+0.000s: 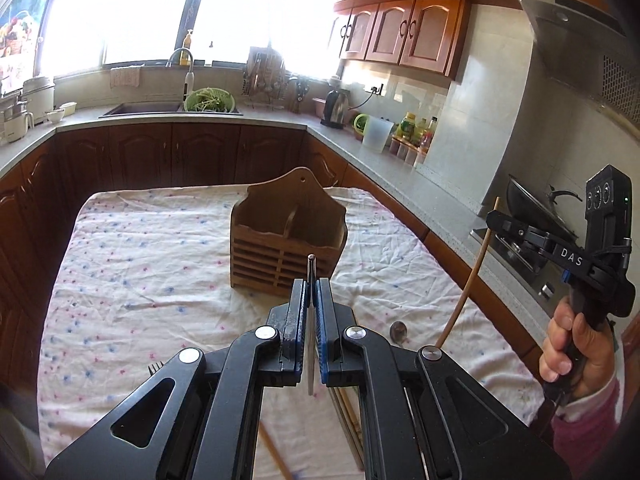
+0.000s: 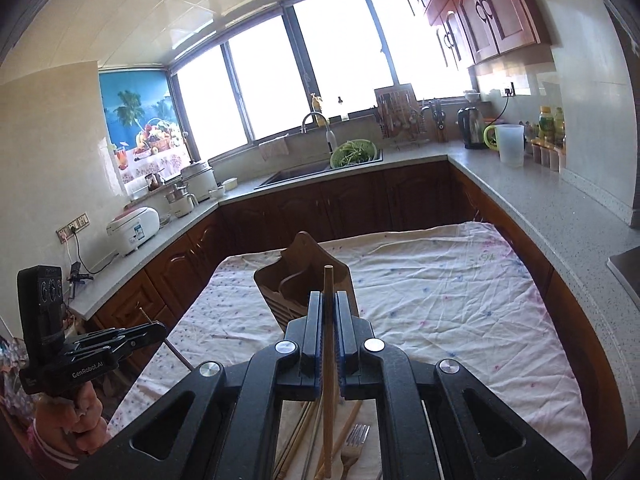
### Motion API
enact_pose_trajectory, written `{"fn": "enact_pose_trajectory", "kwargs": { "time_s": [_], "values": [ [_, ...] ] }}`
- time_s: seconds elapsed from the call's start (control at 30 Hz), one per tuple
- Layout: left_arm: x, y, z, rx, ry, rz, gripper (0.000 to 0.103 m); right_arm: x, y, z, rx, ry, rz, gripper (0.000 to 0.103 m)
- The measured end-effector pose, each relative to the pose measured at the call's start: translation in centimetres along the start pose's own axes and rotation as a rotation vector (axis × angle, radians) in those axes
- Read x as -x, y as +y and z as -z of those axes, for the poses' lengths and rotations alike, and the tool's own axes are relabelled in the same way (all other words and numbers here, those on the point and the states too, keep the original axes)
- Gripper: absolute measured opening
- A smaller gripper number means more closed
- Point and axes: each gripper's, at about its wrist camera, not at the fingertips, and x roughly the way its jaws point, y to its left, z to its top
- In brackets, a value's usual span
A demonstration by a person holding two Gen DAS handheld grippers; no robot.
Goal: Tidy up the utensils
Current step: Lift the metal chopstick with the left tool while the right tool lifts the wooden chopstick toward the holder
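A wooden utensil holder [image 1: 288, 236] [image 2: 288, 280] with slatted sides stands upright on the dotted white cloth [image 1: 140, 240]. My left gripper [image 1: 311, 284] hovers above the cloth just in front of the holder, shut on a thin metal chopstick [image 1: 311, 262] that pokes up past its blue pads. In the right wrist view the left gripper [image 2: 160, 327] is at the lower left with the metal chopstick [image 2: 176, 354] across it. My right gripper [image 2: 328, 296] [image 1: 493, 218] is shut on a wooden chopstick [image 2: 329, 280] [image 1: 472, 276], raised near the holder's right side.
A spoon [image 1: 399, 332], a fork [image 2: 354, 444] and several chopsticks [image 2: 300, 432] lie on the cloth near its front edge. Grey countertops wrap around the table, with a sink [image 1: 140, 109], a kettle [image 1: 335, 110] and a stove with a wok [image 1: 532, 204] to the right.
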Motion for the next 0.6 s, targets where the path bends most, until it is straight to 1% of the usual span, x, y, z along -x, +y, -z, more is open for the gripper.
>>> {"fn": "enact_pose_trajectory", "kwargs": {
  "time_s": [0.37,0.6],
  "values": [
    [1.3,1.0,-1.6,0.017,-0.077,-0.009,0.004,-0.7,0.4,-1.1,-0.013,-0.046,-0.018,0.005],
    [1.1,2.0,-4.4,0.026,-0.144,-0.022,0.004,-1.8,0.4,-3.1,-0.051,-0.113,-0.03,0.005]
  ]
}}
